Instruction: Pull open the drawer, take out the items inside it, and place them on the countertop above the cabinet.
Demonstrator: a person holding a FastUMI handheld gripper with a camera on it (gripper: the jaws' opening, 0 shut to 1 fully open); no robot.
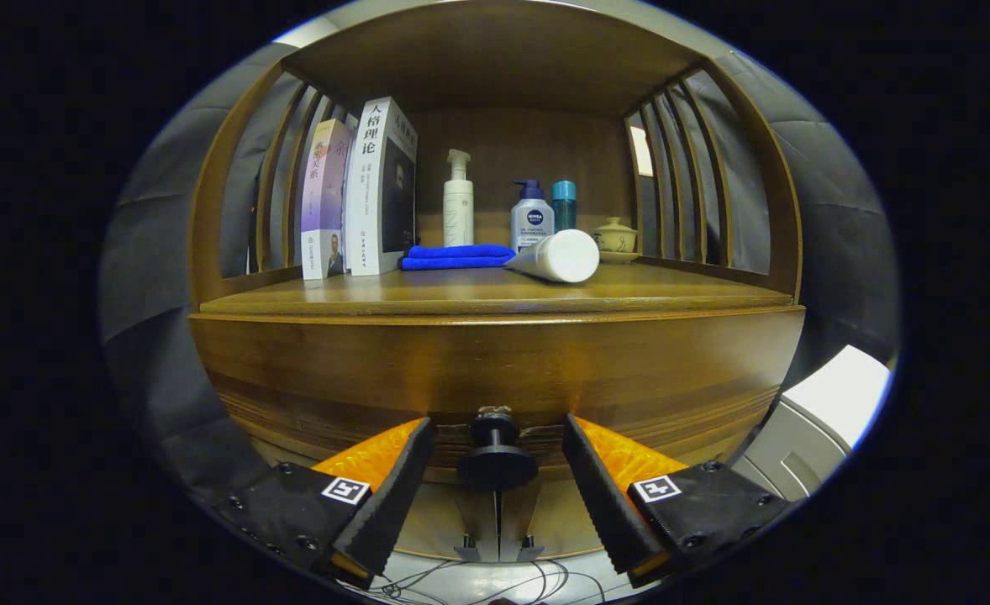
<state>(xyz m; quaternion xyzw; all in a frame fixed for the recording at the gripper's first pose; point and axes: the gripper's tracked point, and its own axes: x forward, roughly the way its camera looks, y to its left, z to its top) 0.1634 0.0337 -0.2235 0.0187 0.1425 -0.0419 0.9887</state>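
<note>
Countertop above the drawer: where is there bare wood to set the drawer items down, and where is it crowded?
The countertop is bare along its front edge, ahead of the books and lying white tube. The back is crowded: blue cloth, pump bottles, small lidded pot. The open gripper straddles the drawer knob.

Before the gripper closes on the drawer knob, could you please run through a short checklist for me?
1. Knob between the fingers: ok, it sits centred in the gap.
2. Gripper open wide enough: ok, both fingers stand clear of the knob, neither touching.
3. Drawer shut: ok, its front looks flush under the countertop.
4. Room on the countertop: ok, the front strip is bare; books, blue cloth, bottles and lying tube sit further back.
5. Contents of the drawer: cannot tell, it is closed.
6. Fingers deep enough past the knob's head: cannot tell from this angle.
</note>
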